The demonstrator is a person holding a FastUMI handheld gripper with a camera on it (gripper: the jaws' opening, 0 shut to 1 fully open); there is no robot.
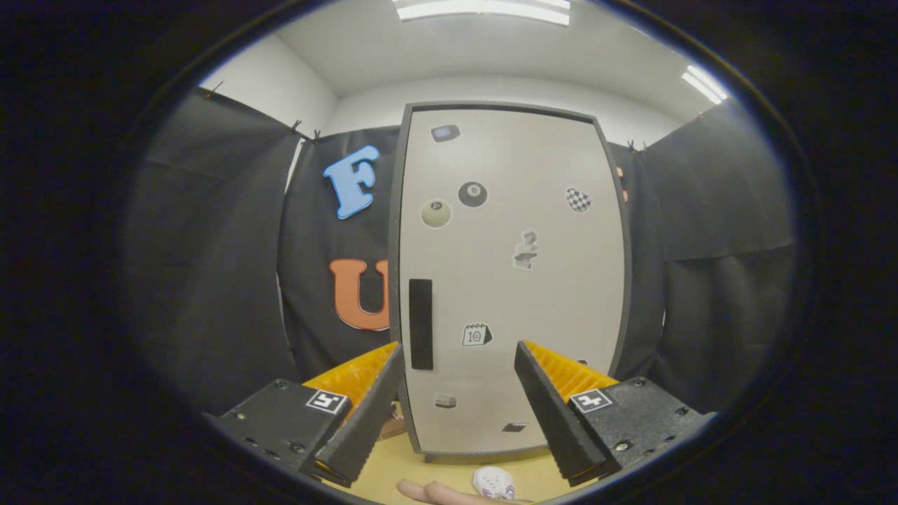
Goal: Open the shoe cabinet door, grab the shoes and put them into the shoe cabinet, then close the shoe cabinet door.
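Observation:
The shoe cabinet stands upright straight ahead, its pale door shut and dotted with small stickers. A dark vertical handle sits near the door's left edge, just beyond my left finger. My gripper is open, its fingers spread wide with nothing between them, some way short of the door. Low down between the fingers, a small white shoe lies on the wooden floor in front of the cabinet. A person's fingers show beside the shoe.
Black cloth walls close the booth on the left, right and behind the cabinet. A white ceiling with strip lights is overhead. The cabinet rests on short feet on the wooden floor.

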